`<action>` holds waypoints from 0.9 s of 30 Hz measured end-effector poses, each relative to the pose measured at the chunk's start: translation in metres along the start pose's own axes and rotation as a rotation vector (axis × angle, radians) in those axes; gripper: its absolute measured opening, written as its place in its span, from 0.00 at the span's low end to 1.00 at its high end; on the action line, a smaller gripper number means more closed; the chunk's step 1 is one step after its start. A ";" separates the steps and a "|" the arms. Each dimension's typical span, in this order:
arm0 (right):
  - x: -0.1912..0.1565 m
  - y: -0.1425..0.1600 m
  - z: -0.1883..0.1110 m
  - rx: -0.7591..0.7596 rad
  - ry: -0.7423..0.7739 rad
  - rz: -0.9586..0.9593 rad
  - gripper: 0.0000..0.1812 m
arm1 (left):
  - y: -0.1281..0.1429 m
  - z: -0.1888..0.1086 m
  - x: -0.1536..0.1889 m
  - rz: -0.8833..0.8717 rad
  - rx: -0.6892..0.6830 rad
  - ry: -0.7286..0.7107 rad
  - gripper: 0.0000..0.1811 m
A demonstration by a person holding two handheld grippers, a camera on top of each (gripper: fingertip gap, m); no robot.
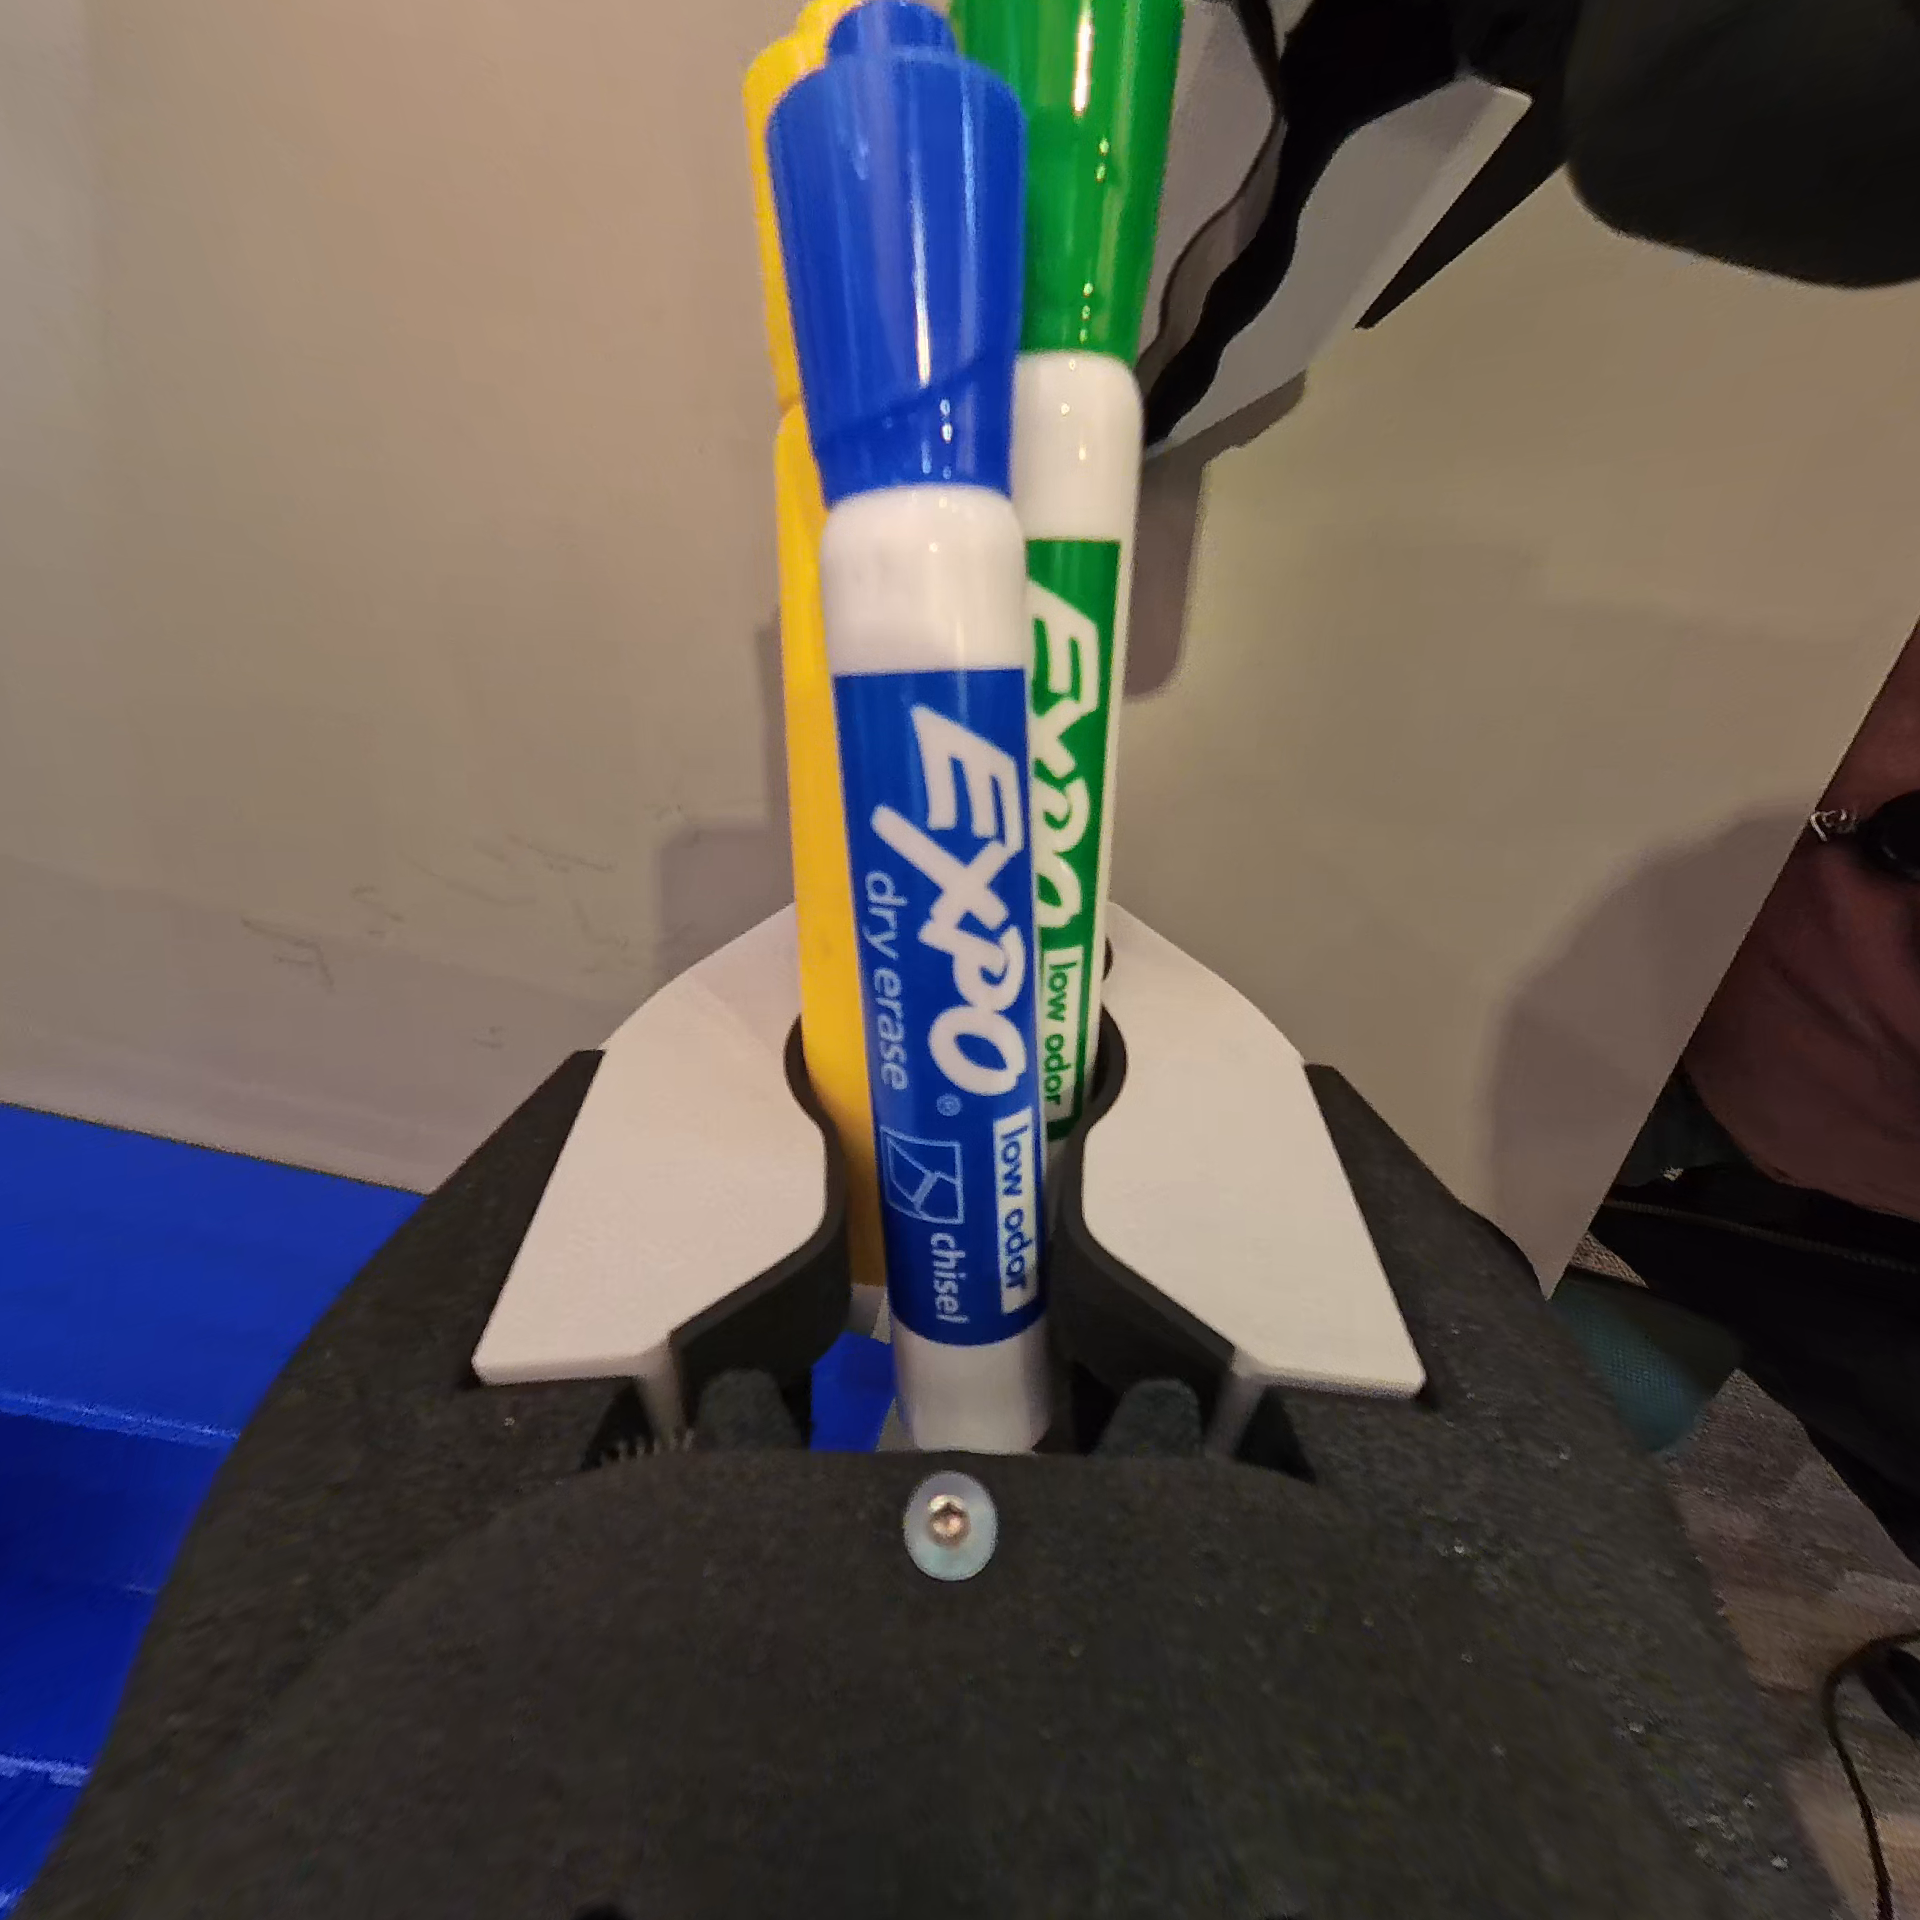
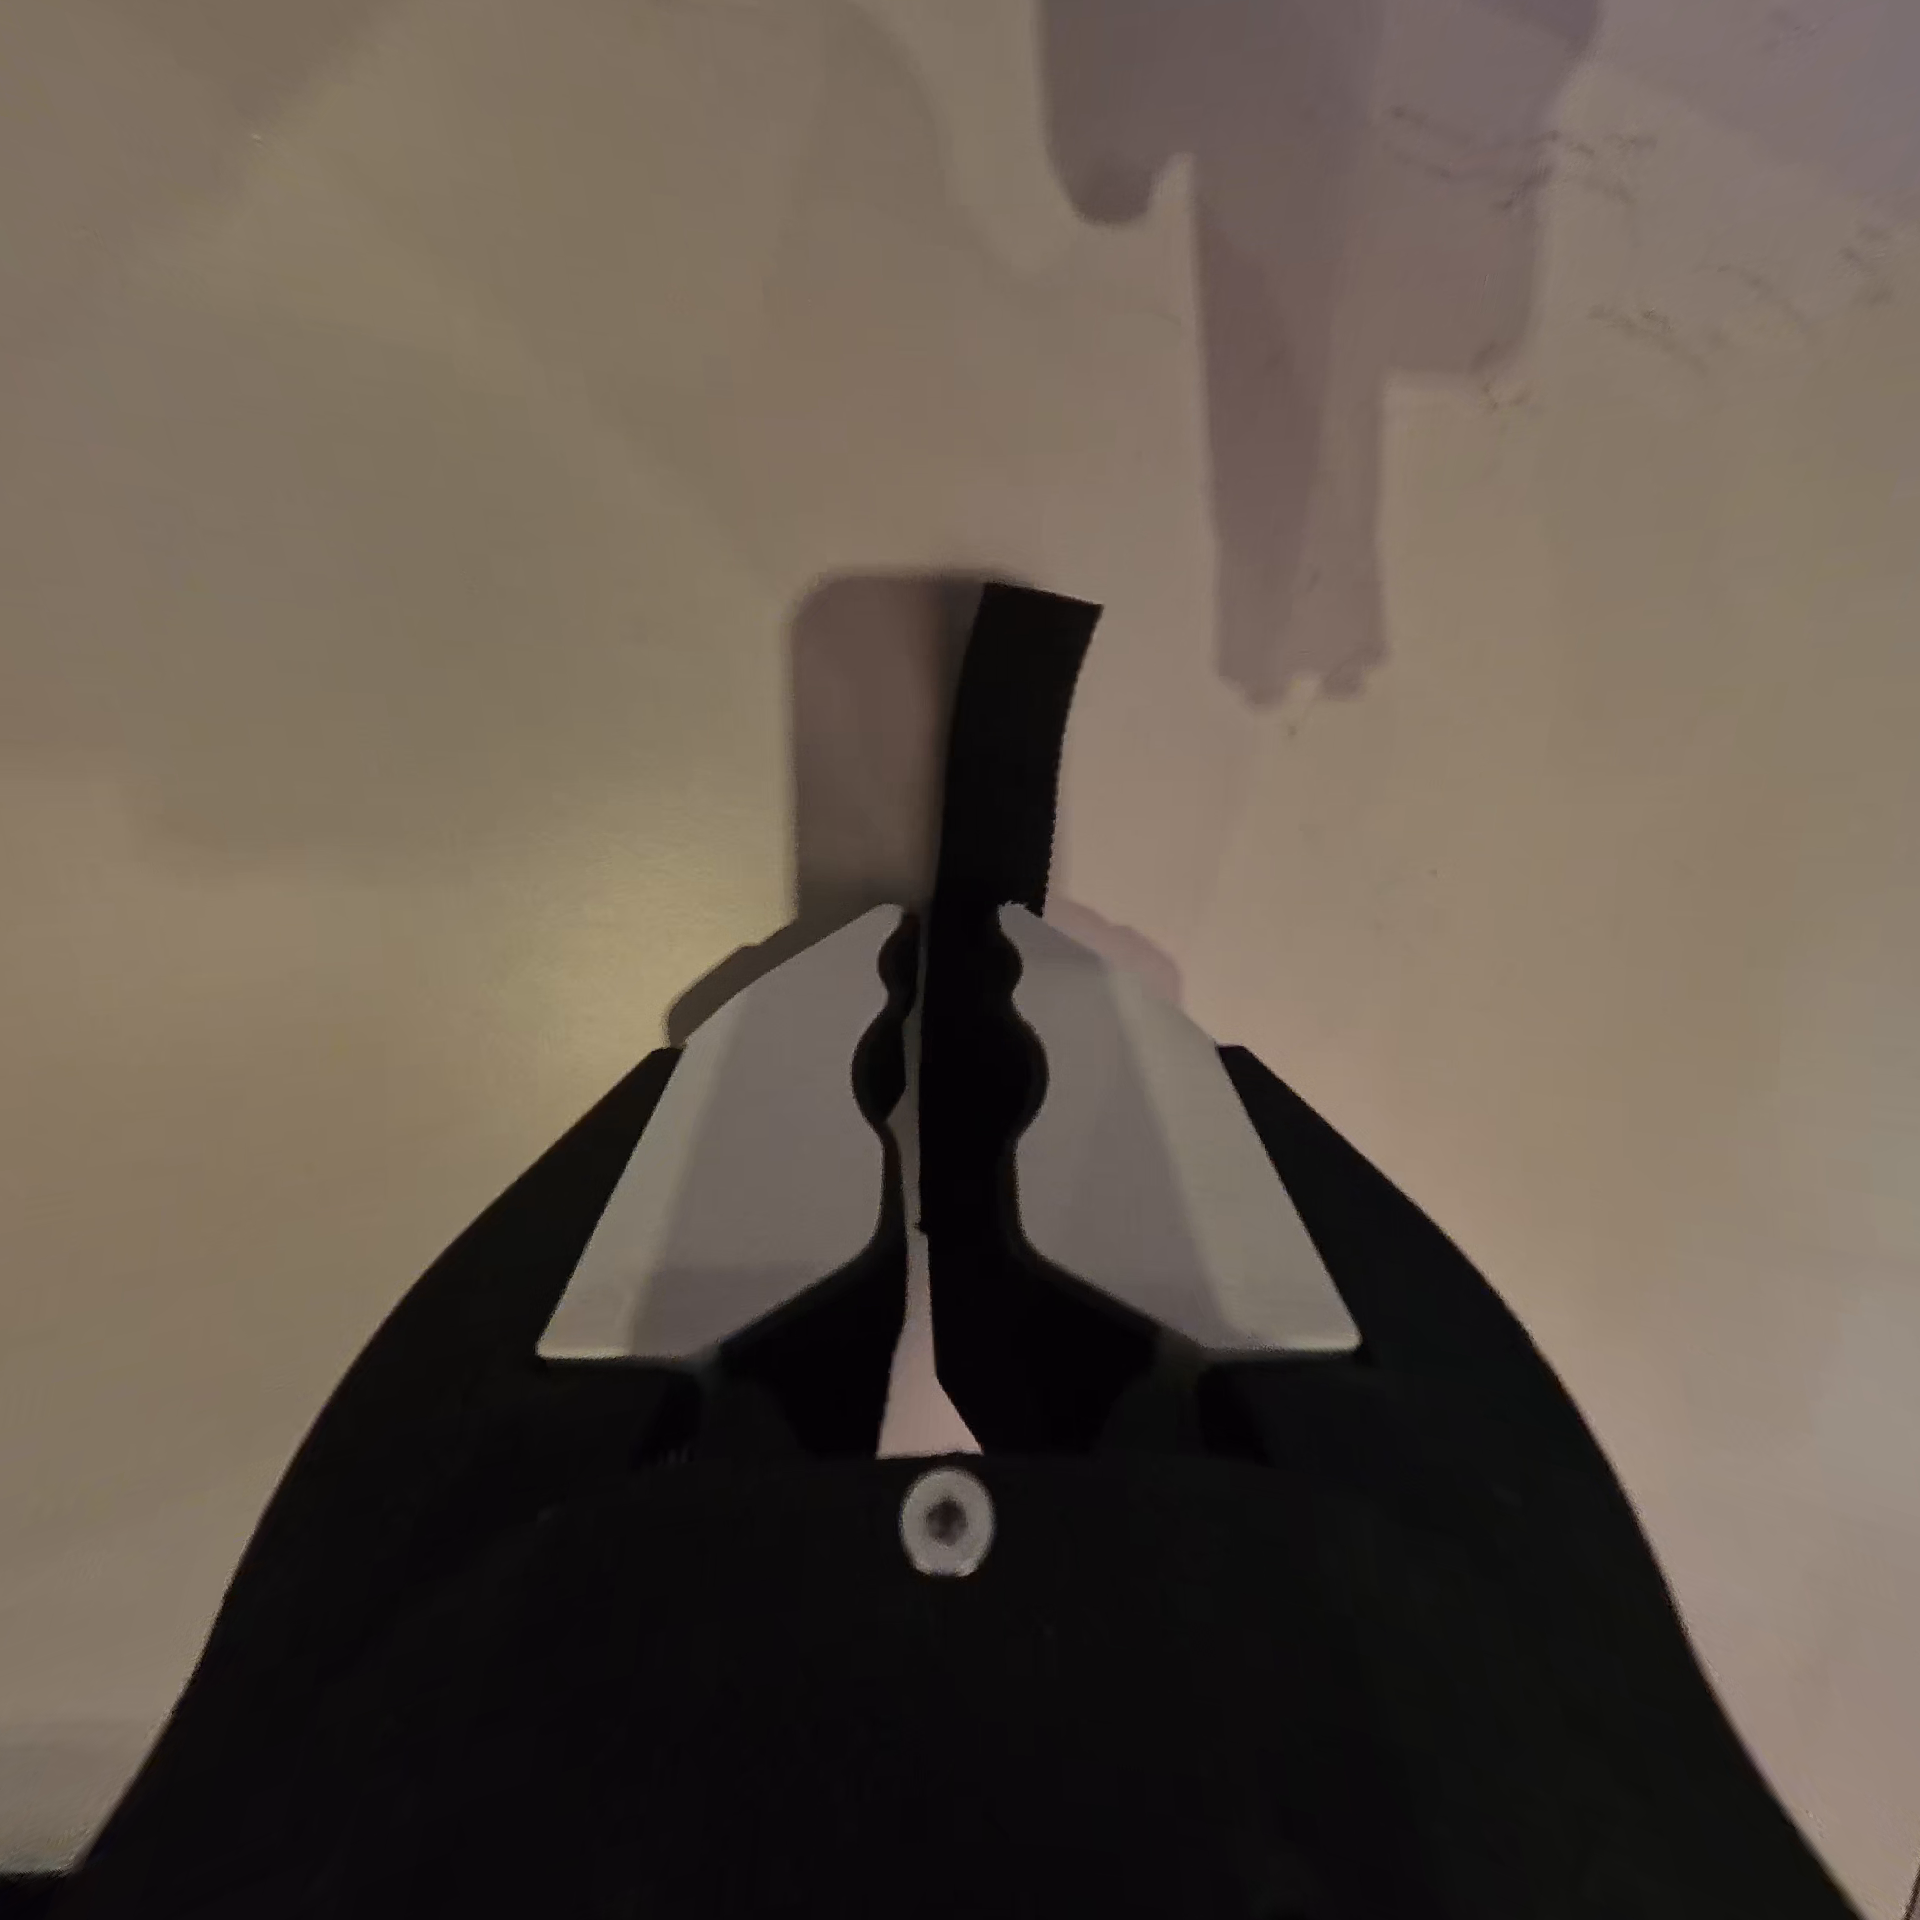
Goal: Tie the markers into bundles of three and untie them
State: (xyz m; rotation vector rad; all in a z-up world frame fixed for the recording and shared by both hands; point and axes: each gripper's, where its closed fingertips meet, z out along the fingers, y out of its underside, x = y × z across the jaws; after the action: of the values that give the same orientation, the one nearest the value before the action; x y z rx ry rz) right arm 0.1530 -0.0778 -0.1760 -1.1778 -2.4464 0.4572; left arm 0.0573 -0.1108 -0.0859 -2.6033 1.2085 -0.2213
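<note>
Left hand-held gripper (image 1: 951,997) clamped round three markers at once: blue marker (image 1: 920,665) up front, green marker (image 1: 1075,520) just behind and to its right, yellow marker (image 1: 805,665) tucked behind on the left, all touching and running straight out along the fingers (image 1: 707,1132), caps pointing away from the camera. Barrels sitting in the rounded notch between the two white fingers, tail end of the blue one reaching back to the black body near the screw. No wrap visible around the markers in this view. Pale bench (image 1: 364,520) underneath, a blue surface (image 1: 156,1299) at the lower left corner, and a person's arm (image 1: 1829,935) with a dark wrist band at the right edge. Also only in the left wrist view: a dark shape, maybe the other tool, at top right, too blurry to say. Over in the right wrist view, totally different story: right hand-held gripper (image 2: 956,914) pinched together on a black strap (image 2: 1013,748), flat and fuzzy-edged, sticking out past the fingertips and curving a bit to the right, free end in the air over the bench (image 2: 416,520). No markers there, just soft shadows on the pale surface at top right. Pretty dim and a bit blurry overall.
</note>
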 end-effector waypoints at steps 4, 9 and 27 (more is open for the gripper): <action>0.006 0.001 -0.001 -0.009 0.028 0.021 0.15 | -0.004 0.000 0.001 0.011 0.012 -0.010 0.24; 0.009 0.005 -0.002 -0.017 0.017 0.064 0.18 | -0.005 -0.001 -0.001 0.012 0.003 -0.012 0.24; -0.002 0.003 -0.003 0.082 -0.120 0.296 0.03 | 0.004 -0.006 -0.002 -0.002 0.000 -0.008 0.24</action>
State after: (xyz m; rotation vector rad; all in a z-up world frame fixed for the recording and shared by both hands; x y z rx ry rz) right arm 0.1577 -0.0772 -0.1749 -1.5244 -2.3320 0.7251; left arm 0.0519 -0.1127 -0.0812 -2.6027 1.2040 -0.2114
